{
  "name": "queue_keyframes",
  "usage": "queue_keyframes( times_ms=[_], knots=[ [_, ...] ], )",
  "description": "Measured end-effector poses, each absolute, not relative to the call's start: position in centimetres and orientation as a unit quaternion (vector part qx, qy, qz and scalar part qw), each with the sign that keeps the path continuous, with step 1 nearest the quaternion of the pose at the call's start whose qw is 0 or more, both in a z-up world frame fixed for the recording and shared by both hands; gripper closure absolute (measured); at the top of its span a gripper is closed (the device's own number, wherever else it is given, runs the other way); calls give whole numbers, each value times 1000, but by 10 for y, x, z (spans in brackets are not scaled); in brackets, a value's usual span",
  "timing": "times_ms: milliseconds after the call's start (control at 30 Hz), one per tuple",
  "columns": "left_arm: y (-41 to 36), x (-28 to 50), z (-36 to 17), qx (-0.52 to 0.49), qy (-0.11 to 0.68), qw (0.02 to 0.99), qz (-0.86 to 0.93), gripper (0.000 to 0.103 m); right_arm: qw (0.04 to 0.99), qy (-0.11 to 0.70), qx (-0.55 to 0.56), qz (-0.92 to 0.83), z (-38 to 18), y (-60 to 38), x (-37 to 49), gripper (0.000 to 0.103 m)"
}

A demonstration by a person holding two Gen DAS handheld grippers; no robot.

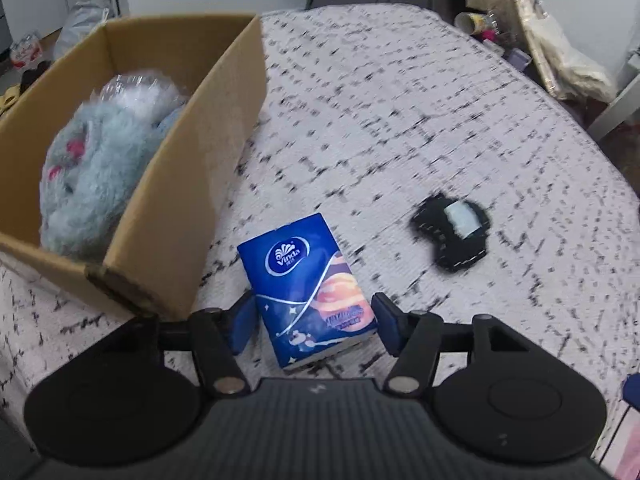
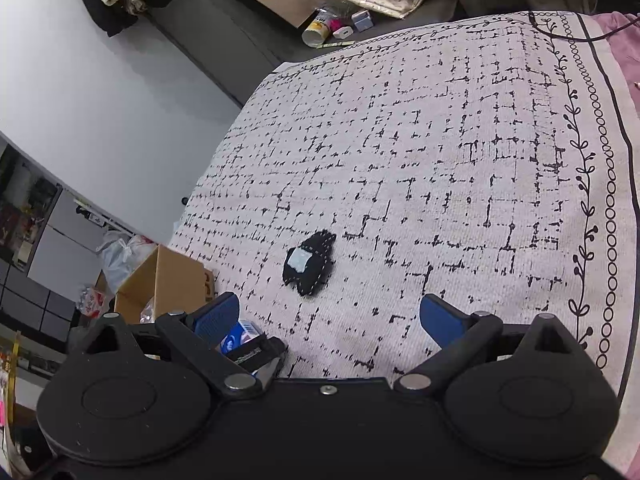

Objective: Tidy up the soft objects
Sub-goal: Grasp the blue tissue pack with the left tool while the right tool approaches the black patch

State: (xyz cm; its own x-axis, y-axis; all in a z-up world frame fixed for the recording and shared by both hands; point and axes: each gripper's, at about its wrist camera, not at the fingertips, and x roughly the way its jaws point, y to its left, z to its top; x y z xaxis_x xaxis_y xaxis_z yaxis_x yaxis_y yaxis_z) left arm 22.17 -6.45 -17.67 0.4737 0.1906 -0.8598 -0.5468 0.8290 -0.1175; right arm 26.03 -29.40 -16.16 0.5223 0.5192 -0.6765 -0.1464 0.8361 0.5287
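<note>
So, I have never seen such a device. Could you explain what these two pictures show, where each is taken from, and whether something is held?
A person holds two hand grippers, each with a camera looking along its fingers. In the left view, the left gripper is open around a blue tissue pack lying on the patterned cloth; nothing is gripped yet. Beside it, a cardboard box contains a fluffy blue plush toy. The right gripper is open and empty, facing a small black felt toy.
</note>
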Motion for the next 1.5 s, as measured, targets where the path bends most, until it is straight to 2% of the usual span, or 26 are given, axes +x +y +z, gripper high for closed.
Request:
queue_keyframes(
  times_ms=[600,867,1167,1500],
  knots=[
    [-69,240,-138,-230,457,851,118,43,856,433,237,158,-175,-284,284,9],
    [-52,245,-115,-199,432,873,110,43,841,447,261,157,-190,-271,299,19],
    [-14,259,-124,-198,458,858,120,43,832,473,246,154,-210,-235,313,26],
    [-3,256,-128,-187,478,853,93,43,838,483,222,126,-225,-211,325,28]
  ],
)
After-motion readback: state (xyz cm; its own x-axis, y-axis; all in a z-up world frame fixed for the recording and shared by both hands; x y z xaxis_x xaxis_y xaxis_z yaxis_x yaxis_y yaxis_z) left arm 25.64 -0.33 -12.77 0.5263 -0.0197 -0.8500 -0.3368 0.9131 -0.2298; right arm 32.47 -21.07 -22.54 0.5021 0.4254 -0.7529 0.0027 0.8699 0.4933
